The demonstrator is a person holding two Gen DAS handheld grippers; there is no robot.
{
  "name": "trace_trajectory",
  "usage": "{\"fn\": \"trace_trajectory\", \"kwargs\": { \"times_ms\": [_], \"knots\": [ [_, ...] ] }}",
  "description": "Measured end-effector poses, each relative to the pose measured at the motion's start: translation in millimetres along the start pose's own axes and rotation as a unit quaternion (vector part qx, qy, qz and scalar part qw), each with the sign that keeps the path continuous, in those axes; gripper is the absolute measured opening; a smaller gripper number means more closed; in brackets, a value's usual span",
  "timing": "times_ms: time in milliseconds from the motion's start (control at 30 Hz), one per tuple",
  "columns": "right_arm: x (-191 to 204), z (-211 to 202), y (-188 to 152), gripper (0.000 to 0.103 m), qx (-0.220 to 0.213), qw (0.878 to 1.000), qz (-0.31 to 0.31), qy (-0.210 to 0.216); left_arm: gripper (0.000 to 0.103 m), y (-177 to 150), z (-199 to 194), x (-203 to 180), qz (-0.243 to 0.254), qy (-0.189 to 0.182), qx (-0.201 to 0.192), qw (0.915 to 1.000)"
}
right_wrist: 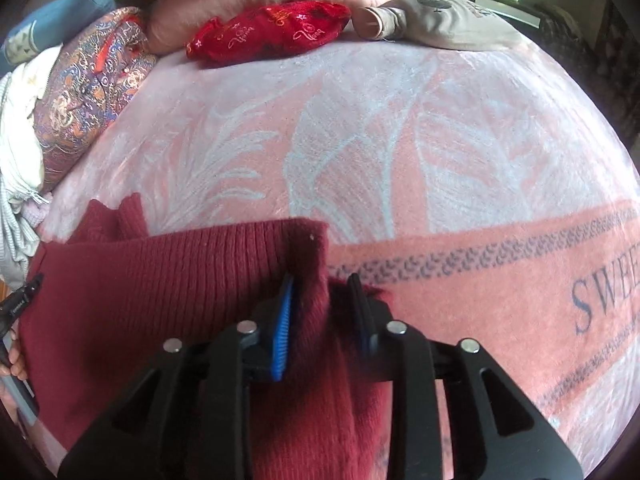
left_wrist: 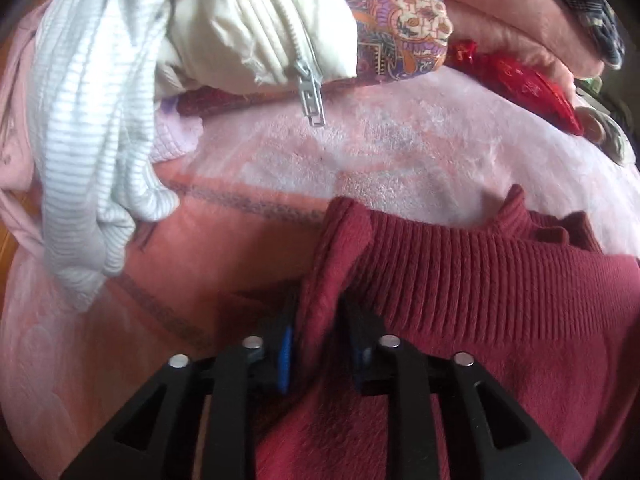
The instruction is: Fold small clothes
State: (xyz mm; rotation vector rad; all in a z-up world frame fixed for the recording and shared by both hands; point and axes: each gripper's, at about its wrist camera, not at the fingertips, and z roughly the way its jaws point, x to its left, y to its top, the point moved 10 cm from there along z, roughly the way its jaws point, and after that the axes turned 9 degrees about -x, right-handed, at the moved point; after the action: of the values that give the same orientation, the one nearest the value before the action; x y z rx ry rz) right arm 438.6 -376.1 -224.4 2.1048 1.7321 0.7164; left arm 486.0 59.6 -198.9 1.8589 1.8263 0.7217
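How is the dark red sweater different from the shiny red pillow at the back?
The sweater is dark red, plain and ribbed; the pillow is bright red with gold writing. The sweater lies flat at the near edge of the blanket, between both grippers' jaws; the pillow sits puffed up at the far edge, untouched. Both are red and rest on that pink blanket.
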Motion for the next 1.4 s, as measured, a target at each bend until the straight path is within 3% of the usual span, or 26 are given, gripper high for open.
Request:
{"fn": "trace_trajectory", "kwargs": {
  "times_ms": [100,200,300,367,533,667,733,800,967,1100,1167,1367,1400],
  "knots": [
    [-6,-35,-7,0.046,0.005,1.000,0.006,0.012,0.046,-2,-36,13,-0.017,-0.028,-0.007,0.9994],
    [-5,-81,-44,0.044,0.028,0.998,-0.020,0.054,0.060,-20,-72,26,-0.010,-0.051,-0.004,0.9986],
    [-10,-106,-83,0.046,0.045,0.996,-0.044,0.061,0.062,-62,-102,48,0.005,-0.048,0.005,0.9988],
    [-15,-117,-110,0.047,0.055,0.995,-0.020,0.084,0.062,-89,-116,58,-0.004,-0.057,0.004,0.9984],
    [-4,-117,-149,0.048,0.065,0.987,-0.017,0.143,0.062,-126,-125,40,-0.016,-0.114,0.013,0.9933],
    [2,-101,-159,0.043,0.086,0.986,-0.027,0.141,0.063,-135,-112,20,0.007,-0.109,0.022,0.9938],
    [6,-97,-160,0.015,0.090,0.985,-0.034,0.145,0.056,-139,-101,20,0.000,-0.104,0.029,0.9942],
    [8,-103,-157,0.010,0.085,0.984,-0.034,0.156,0.053,-142,-95,21,-0.013,-0.106,0.038,0.9935],
    [7,-139,-140,0.009,0.067,0.977,-0.012,0.202,0.038,-134,-102,31,-0.043,-0.119,0.042,0.9910],
    [-2,-137,-161,0.007,0.088,0.980,-0.042,0.175,0.039,-136,-100,44,-0.077,-0.129,0.057,0.9870],
    [-11,-112,-186,0.007,0.122,0.980,-0.034,0.154,0.041,-139,-95,44,-0.070,-0.123,0.056,0.9884],
    [-4,-106,-189,0.008,0.120,0.981,-0.050,0.145,0.045,-139,-91,34,-0.012,-0.092,0.036,0.9951],
    [-2,-108,-187,0.012,0.118,0.981,-0.044,0.150,0.045,-139,-92,34,-0.010,-0.091,0.035,0.9952]
  ]
}}
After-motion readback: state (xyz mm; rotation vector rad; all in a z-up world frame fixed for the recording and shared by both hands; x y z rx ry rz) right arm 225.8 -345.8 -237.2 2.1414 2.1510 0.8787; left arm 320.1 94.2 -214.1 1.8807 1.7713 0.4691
